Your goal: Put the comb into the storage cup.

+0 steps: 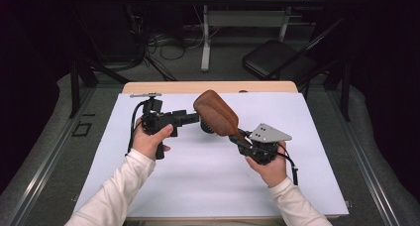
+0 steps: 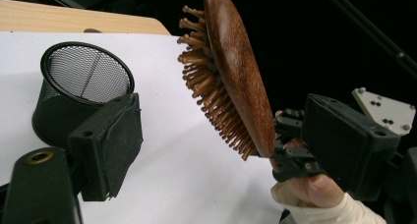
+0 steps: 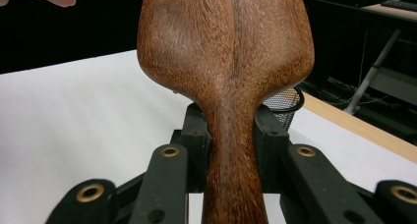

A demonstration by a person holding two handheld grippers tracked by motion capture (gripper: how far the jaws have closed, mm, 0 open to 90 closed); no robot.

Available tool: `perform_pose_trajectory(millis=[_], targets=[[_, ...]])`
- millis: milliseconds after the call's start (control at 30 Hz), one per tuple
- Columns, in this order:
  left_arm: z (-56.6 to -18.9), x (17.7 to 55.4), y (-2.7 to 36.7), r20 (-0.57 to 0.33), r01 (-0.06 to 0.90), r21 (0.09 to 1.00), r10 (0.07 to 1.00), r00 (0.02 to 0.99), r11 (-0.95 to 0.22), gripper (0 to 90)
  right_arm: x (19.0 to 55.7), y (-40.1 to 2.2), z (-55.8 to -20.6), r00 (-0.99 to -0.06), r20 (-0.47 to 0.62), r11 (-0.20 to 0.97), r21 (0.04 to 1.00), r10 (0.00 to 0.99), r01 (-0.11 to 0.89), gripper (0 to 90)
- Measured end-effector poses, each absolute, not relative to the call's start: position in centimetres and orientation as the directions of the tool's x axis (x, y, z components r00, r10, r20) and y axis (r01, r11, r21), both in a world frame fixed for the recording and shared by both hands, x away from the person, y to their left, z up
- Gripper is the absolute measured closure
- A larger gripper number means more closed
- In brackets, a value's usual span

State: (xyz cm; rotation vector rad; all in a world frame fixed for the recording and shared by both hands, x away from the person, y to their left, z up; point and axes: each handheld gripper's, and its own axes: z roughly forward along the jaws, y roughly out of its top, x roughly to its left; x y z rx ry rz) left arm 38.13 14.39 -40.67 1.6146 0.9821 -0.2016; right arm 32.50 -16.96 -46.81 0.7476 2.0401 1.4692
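**Wooden hairbrush held above the white-covered table**

A wooden paddle hairbrush [image 1: 216, 112] is held clear of the table [image 1: 208, 86], over the middle of its far half. The right gripper [image 1: 242, 139] is clamped on its handle, with the bristles facing down and left. The left gripper [image 1: 196, 118] points at the brush head from the left, its jaws apart and holding nothing. A black mesh cup [image 2: 78, 89] stands near the far edge, mostly hidden under the brush in the high view. A white sheet [image 1: 297, 166] covers the light wooden top, leaving a strip bare along the far edge. Beyond the table the room is dark, with a folding chair [image 1: 280, 60], a white desk leg [image 1: 205, 37] and loose cables [image 1: 163, 45] on grey floor.
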Motion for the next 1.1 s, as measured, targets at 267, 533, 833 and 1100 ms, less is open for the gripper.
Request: perform_pose_trajectory(millis=[267, 533, 833, 1100], targets=[[-40.8, 38.6, 14.4, -0.643, 0.707, 0.705, 0.471, 0.604, 0.055, 19.0, 32.5, -16.7, -47.1, -0.725, -0.072, 0.256, 0.955, 0.685, 0.148, 71.9], [-41.0, 39.1, 14.1, -0.682, 0.738, 0.670, 0.461, 0.568, 0.082, 20.3, 32.5, -16.6, -47.2, -0.730, -0.065, 0.253, 0.956, 0.681, 0.151, 71.9], [-41.3, 39.6, 13.6, -0.693, 0.756, 0.651, 0.464, 0.552, 0.073, 23.4, 32.4, -16.5, -47.2, -0.735, -0.063, 0.252, 0.956, 0.675, 0.149, 71.9], [-41.4, 39.8, 12.9, -0.684, 0.760, 0.648, 0.477, 0.551, 0.051, 23.2, 32.3, -16.3, -47.3, -0.738, -0.066, 0.254, 0.956, 0.671, 0.146, 71.9]])
